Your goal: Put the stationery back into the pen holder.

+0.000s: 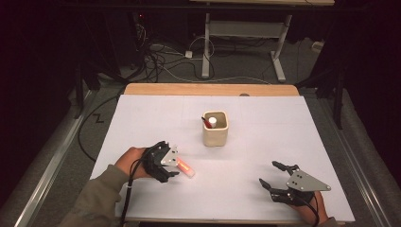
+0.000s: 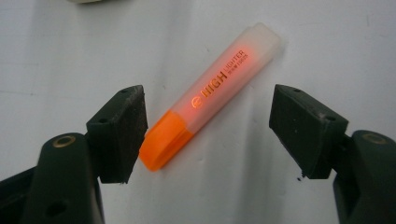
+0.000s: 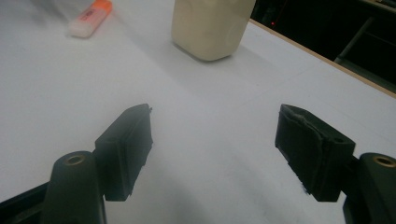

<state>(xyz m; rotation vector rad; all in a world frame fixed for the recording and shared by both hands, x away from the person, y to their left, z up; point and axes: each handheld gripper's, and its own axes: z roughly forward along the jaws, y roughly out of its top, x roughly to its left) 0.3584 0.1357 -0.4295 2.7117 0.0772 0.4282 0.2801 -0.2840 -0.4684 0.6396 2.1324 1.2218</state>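
Left gripper (image 2: 208,128) stands wide, straddling the orange highlighter (image 2: 212,93) lying flat on the table (image 1: 283,142), nothing gripped. Right gripper (image 3: 215,149) wide, empty. Risk: the highlighter lies diagonal; closing pads may skid it away from the cup (image 1: 215,135).

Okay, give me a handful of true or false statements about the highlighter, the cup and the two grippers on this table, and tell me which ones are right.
1. The orange highlighter lies flat on the white table. True.
2. The left gripper is clamped on the highlighter. False: its jaws stand open on either side of it, pads not pressing.
3. The cream cup is empty. False: at least a red-and-black pen and something white-tipped stand in it.
4. The right gripper is open with nothing between its jaws. True.
5. The highlighter's cap is off. False: the orange cap is on.
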